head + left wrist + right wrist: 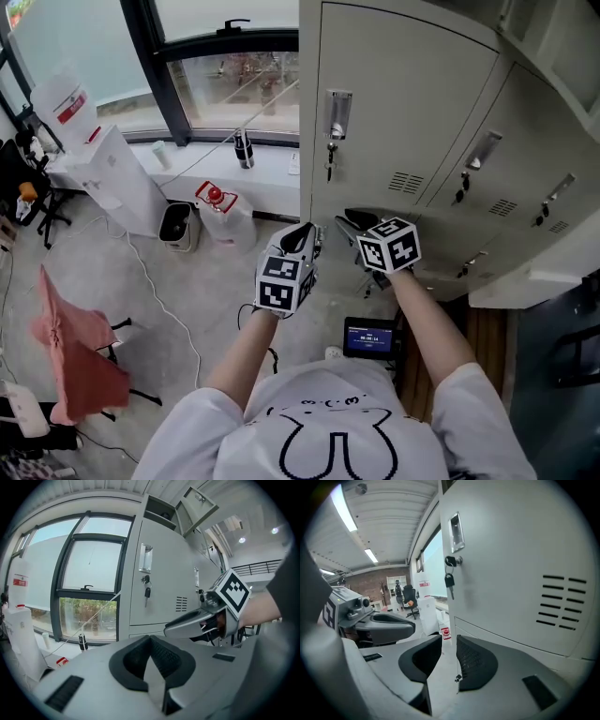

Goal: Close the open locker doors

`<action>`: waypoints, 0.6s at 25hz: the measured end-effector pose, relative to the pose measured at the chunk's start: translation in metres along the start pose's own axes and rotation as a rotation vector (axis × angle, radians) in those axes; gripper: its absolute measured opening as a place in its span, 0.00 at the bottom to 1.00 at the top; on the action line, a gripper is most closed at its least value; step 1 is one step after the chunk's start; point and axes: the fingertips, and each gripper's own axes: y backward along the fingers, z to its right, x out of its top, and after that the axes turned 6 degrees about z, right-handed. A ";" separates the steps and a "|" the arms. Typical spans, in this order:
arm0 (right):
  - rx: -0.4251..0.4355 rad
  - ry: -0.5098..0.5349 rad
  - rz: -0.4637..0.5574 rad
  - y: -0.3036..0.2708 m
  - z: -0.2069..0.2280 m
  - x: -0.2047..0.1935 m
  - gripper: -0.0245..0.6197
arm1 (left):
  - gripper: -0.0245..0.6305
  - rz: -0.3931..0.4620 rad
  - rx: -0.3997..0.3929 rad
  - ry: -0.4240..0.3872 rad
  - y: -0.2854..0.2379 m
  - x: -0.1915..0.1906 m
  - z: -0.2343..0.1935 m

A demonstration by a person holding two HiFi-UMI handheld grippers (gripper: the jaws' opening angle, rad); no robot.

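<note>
My left gripper (150, 644) is closed and empty, and my right gripper (449, 648) is parted on nothing, both near a shut door (511, 550). The open locker door (199, 506) sits high above. Reaching up carelessly, I could snag the dangling keys (449, 578).

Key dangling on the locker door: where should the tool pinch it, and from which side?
Probably the lower end of the dangling key, coming straight at the locker door from the front. The key hangs straight down below the lock, so its bottom end sticks out free with bare door around it.
</note>
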 end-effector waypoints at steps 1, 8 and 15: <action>-0.001 0.007 0.017 0.005 -0.007 0.006 0.18 | 0.06 0.003 -0.013 -0.003 0.004 0.002 0.001; -0.022 0.088 0.110 0.047 -0.060 0.046 0.06 | 0.06 0.060 -0.115 -0.037 0.041 0.038 0.015; -0.091 0.247 0.147 0.083 -0.087 0.082 0.05 | 0.06 0.125 -0.201 -0.074 0.062 0.081 0.038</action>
